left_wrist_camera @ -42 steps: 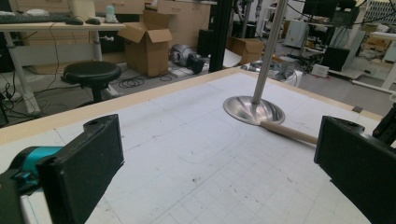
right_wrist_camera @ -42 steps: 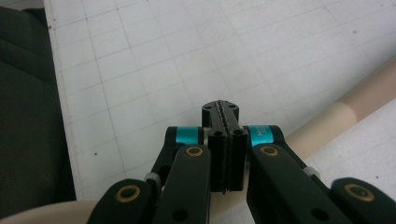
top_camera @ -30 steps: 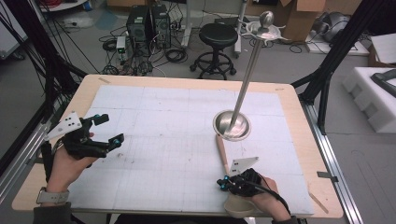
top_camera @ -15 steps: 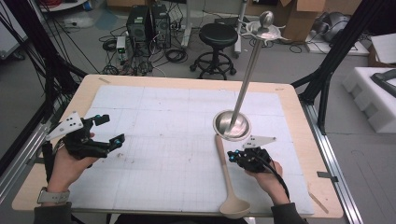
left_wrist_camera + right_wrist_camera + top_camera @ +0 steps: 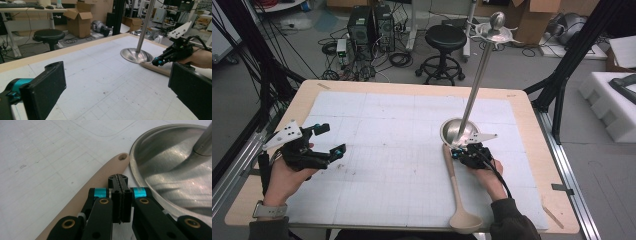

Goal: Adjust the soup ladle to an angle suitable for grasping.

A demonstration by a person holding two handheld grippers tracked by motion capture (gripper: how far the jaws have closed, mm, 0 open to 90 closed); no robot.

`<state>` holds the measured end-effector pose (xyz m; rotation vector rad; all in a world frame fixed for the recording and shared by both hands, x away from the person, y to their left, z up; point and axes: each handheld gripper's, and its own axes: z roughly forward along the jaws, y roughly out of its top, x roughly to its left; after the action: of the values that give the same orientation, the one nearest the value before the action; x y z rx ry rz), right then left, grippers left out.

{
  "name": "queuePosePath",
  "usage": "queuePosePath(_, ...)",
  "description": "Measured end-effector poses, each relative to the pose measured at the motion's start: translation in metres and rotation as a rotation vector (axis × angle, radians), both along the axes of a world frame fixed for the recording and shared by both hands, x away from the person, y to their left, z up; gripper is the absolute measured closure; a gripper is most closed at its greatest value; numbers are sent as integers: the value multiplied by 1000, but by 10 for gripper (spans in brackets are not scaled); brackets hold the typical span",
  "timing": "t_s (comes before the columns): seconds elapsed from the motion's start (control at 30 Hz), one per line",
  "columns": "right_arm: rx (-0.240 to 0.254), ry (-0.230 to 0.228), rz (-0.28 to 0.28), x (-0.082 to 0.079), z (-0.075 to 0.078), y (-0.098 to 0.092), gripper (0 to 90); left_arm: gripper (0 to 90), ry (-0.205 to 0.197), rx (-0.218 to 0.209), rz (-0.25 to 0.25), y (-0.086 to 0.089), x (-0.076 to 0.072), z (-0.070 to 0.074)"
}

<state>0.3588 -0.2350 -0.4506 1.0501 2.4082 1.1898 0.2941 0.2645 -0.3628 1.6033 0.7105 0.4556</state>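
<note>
Two grippers worked over one table [image 5: 532,107] in the high view. The left gripper [image 5: 326,140] sat at about 9 o'clock on the white gridded mat [image 5: 382,130], its jaws spread wide with nothing between them, just where it had been half a second before. The right gripper [image 5: 458,152] had moved: a second earlier it hung near the table's front edge at 5 o'clock, and by this moment it had travelled forward to sit just beside the near rim of the metal stand [image 5: 460,131], whose single pole rose tilted toward 1 o'clock. One wooden ladle [image 5: 456,192] lay on the mat beside that gripper at its 9 o'clock side, handle tip by the stand's base, bowl at the front edge. It had not shifted. One black stool [image 5: 446,40] stood on the floor beyond the table.

In the left gripper view, two black pads [image 5: 45,90] stood far apart, empty. Toward 2 o'clock the one stand base [image 5: 136,55] rested on the mat, the ladle handle [image 5: 155,68] touching or nearly touching its rim, and the right gripper [image 5: 157,61] hovered over that handle's end.

In the right gripper view, the jaws were pressed fully together with nothing held. The ladle handle [image 5: 95,187], its hanging hole at 12 o'clock, ran beneath and to the 9 o'clock side of them; the stand's dish [image 5: 170,172] lay at 2 o'clock.
</note>
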Motion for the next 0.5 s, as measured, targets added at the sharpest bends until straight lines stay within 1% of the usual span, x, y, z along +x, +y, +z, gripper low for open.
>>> queuePosePath(0.07,-23,-12,-7,4,0,2,900,18,1,-1,1,1,0,-1)
queuePosePath(0.17,-19,-7,-4,6,0,2,900,18,4,0,1,0,0,-1)
queuePosePath(0.2,-24,-11,11,7,0,3,900,18,3,3,0,0,0,-1)
queuePosePath(0.27,-35,-16,24,7,0,7,900,18,3,2,0,0,0,-1)
queuePosePath(0.33,-25,-11,42,8,1,11,900,18,2,2,1,0,0,-1)
queuePosePath(0.4,-42,-12,59,8,2,16,900,18,2,-2,3,1,0,-1)
queuePosePath(0.5,-52,-4,89,8,2,22,900,18,1,-1,3,1,0,-1)
